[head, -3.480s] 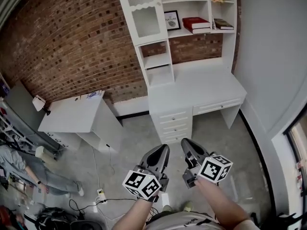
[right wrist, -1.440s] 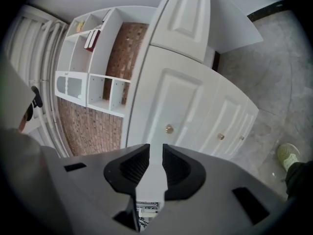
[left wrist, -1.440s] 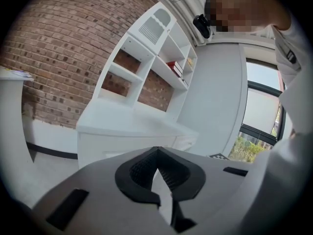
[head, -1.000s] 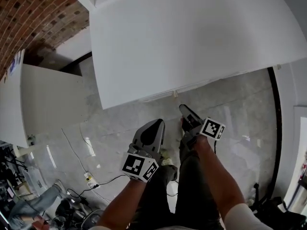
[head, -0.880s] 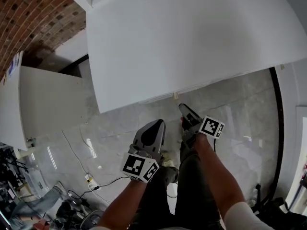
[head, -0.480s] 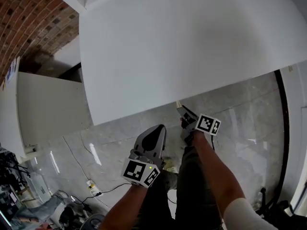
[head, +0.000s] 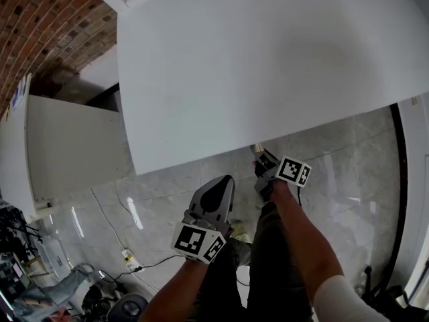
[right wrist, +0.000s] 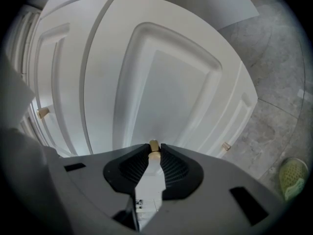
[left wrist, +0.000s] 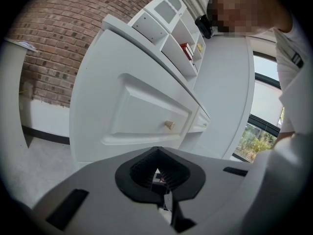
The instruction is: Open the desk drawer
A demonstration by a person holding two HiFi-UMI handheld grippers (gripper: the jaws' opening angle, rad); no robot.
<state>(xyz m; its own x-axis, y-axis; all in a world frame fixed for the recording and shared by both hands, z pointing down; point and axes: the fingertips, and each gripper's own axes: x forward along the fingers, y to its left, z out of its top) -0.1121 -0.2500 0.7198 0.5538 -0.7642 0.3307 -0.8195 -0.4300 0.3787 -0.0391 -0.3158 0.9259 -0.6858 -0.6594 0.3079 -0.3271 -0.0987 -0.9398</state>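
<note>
The white desk (head: pixel 268 66) fills the top of the head view. In the right gripper view its panelled drawer front (right wrist: pixel 166 87) stands close ahead, with a small brass knob (right wrist: pixel 153 145) on it. My right gripper (right wrist: pixel 153 149) points at this drawer; its jaws are closing and the two tips press on the knob from either side. From above, the right gripper (head: pixel 260 158) reaches under the desk's front edge. My left gripper (head: pixel 220 181) hangs lower and to the left, shut on nothing. Its own view shows another drawer knob (left wrist: pixel 169 125) well ahead of it.
More brass knobs (right wrist: pixel 43 112) (right wrist: pixel 225 146) show on neighbouring drawer fronts. A second white table (head: pixel 67 146) stands to the left before a brick wall (head: pixel 47 25). A power strip with cables (head: pixel 129 255) lies on the marble floor. A shoe (right wrist: pixel 293 177) is at lower right.
My right gripper has gone forward from the floor area to the desk's front edge and closed round the knob. The left gripper has sunk a little and stayed shut.
</note>
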